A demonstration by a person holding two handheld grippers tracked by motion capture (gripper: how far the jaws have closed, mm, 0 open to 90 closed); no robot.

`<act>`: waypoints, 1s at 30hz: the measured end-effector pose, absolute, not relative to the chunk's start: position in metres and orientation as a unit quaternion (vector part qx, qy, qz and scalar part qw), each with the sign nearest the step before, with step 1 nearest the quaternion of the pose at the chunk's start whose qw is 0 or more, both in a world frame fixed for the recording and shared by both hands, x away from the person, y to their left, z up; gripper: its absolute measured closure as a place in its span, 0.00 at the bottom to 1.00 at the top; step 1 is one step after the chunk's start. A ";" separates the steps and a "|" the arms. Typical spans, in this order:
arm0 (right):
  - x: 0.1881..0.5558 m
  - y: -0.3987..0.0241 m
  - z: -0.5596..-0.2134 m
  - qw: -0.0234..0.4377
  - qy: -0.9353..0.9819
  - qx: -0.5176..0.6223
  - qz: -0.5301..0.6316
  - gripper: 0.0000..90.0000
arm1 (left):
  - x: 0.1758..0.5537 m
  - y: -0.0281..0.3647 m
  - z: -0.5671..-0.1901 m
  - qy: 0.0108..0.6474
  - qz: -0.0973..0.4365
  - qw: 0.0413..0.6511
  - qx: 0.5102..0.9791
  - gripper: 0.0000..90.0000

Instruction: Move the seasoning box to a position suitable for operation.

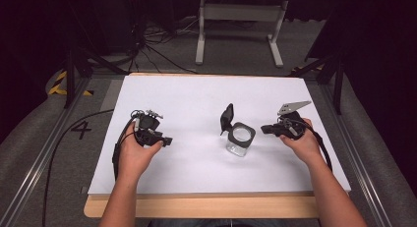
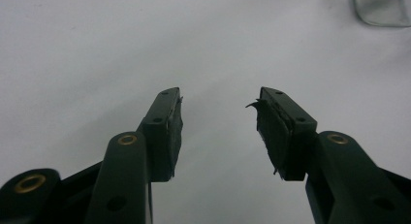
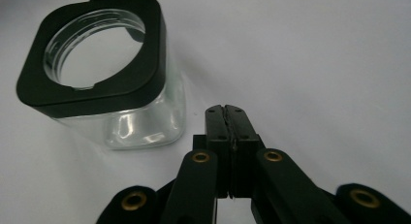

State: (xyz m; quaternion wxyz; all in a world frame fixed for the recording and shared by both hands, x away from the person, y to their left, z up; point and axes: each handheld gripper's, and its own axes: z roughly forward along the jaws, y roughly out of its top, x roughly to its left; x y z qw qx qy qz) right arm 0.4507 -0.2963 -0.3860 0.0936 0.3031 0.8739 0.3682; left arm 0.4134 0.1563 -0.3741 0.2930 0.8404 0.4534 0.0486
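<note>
- Because the right tongs [image 3: 231, 112] sit pressed together just beside the glass jar [image 1: 240, 139], with nothing between them, a forward nudge could shove the jar across the worktop [image 1: 196, 94] or tip it rather than grip it.
- The jar stands upright at mid-worktop, right of centre, and its clear walls likely offer a slippery hold; tongs closing on a corner could let it twist out.
- The left tongs [image 2: 218, 129] are spread with nothing between them, well apart from the jar, so they cannot steady it if it slides.
- Farther off, the hinged black lid [image 1: 226, 118] stands raised behind the black collar [image 3: 92, 86]; a bump there could snap it shut or topple the jar.
</note>
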 end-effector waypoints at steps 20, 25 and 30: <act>0.447 -0.270 -0.401 0.079 0.899 0.266 0.340 1.00 | 0.407 0.141 -0.366 0.423 0.047 0.292 0.856 0.59; 0.440 -0.264 -0.403 0.077 0.905 0.255 0.332 1.00 | 0.410 0.135 -0.365 0.418 0.047 0.294 0.858 0.59; 0.431 -0.260 -0.404 0.074 0.910 0.248 0.324 1.00 | 0.414 0.129 -0.364 0.409 0.043 0.297 0.862 0.59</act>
